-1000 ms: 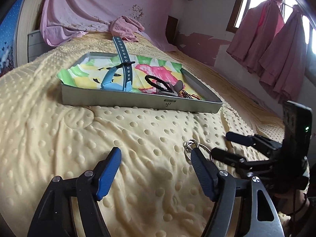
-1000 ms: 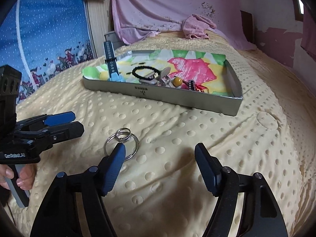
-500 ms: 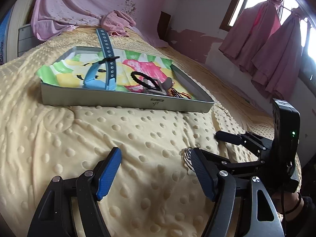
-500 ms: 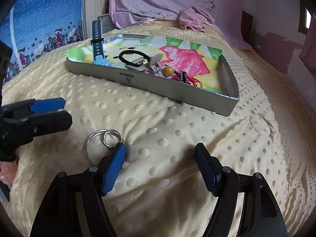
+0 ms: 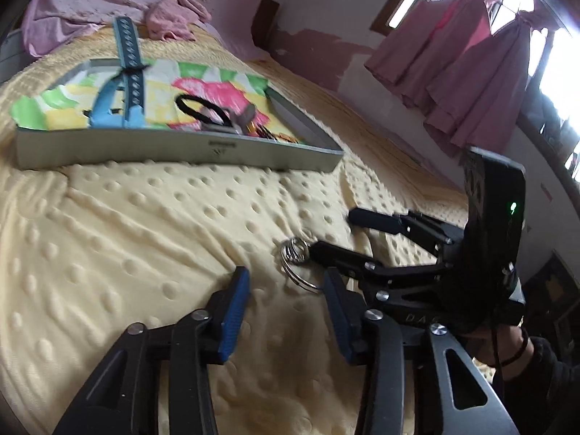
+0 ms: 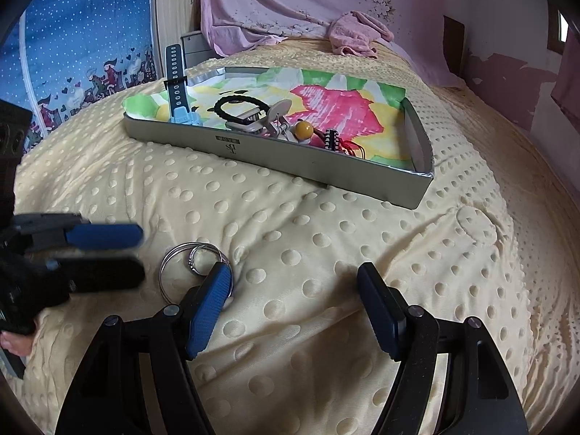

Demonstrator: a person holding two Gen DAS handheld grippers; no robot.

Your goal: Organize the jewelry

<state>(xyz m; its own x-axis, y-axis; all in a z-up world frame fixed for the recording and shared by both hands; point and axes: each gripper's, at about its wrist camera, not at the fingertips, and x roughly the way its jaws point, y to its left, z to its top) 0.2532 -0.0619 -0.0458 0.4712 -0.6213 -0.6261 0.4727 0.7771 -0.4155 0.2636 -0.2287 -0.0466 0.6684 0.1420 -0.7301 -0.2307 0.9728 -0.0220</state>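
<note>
bare blanket (image 6: 326, 253) ahead, tray (image 6: 275, 152) beyond

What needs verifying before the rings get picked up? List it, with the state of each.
1. Key rings lie loose on the bedspread: ok.
2. Right gripper open: ok.
3. Rings between the right gripper's fingers: not ok; they lie at its left finger, mostly outside the gap.
4. Left gripper open and holding nothing: ok.
5. The two grippers apart from each other: cannot tell; they crowd the rings from both sides.
6. Tray has bare space for the rings: ok, its right part is free.
</note>
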